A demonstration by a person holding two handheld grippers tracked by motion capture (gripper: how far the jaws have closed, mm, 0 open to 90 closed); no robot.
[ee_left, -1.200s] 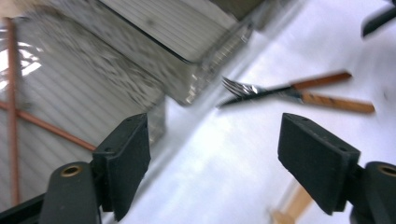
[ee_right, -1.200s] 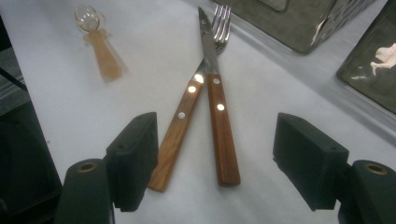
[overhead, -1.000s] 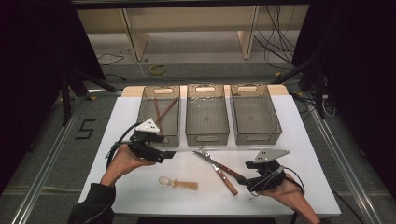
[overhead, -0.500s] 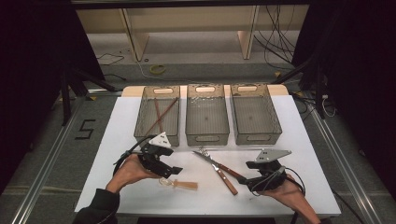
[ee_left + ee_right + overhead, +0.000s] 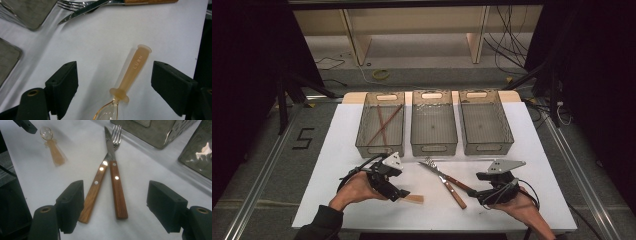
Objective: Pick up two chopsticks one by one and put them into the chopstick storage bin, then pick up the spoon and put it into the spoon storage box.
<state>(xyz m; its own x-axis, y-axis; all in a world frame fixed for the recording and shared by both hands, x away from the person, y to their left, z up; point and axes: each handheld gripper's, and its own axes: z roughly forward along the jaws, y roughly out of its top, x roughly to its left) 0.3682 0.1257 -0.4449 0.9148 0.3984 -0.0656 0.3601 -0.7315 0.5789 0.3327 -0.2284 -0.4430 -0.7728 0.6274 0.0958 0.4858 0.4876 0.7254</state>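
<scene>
My left claw hangs wide open astride the amber spoon on the white tabletop; its handle points toward 1 o'clock. That close view reads "LUSN" on it, which the high view cannot. My right claw, also open, frames the knife and fork, crossed.

Bright lit table, dark surroundings, soft shadows.
High view is slightly soft, white table evenly lit from above, room edges near black. Gripper views sharper mid-frame; glare on knife blade and rivets; jaws blurred up close; bins defocused at the edges.
</scene>
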